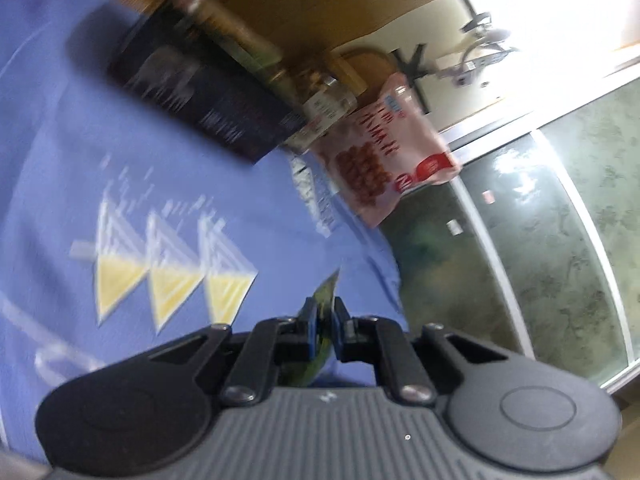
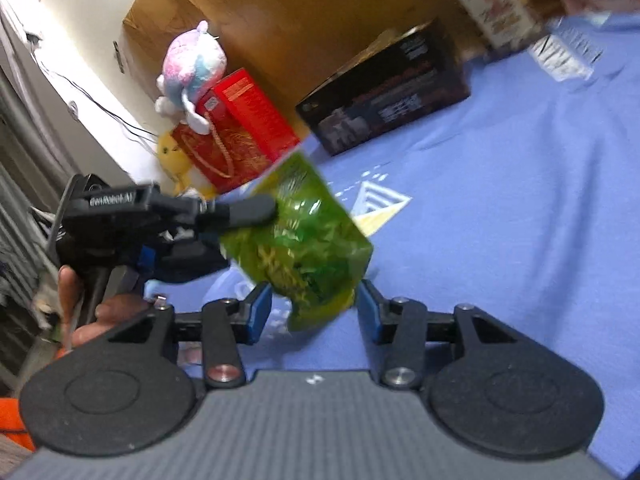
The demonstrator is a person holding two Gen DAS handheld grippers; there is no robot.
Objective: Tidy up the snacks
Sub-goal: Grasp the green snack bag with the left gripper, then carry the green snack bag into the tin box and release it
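Observation:
A green snack bag (image 2: 304, 240) hangs above the blue cloth (image 2: 520, 200). My left gripper (image 2: 236, 236) comes in from the left in the right wrist view and is shut on the bag's left edge. The left wrist view shows that gripper (image 1: 324, 316) with its blue pads (image 1: 310, 320) clamped on a thin green edge of the bag (image 1: 326, 296). My right gripper (image 2: 314, 312) is open. The bag's lower end hangs between its blue pads (image 2: 258, 312), and neither pad presses on it.
A black box (image 2: 384, 88), a labelled jar (image 2: 492, 4) and a silvery packet (image 2: 564, 52) lie at the cloth's far side, with a pink snack bag (image 1: 384, 148) beside the jar. A red gift bag (image 2: 236, 132), a plush toy (image 2: 192, 64) and a cardboard box (image 2: 280, 8) stand beyond.

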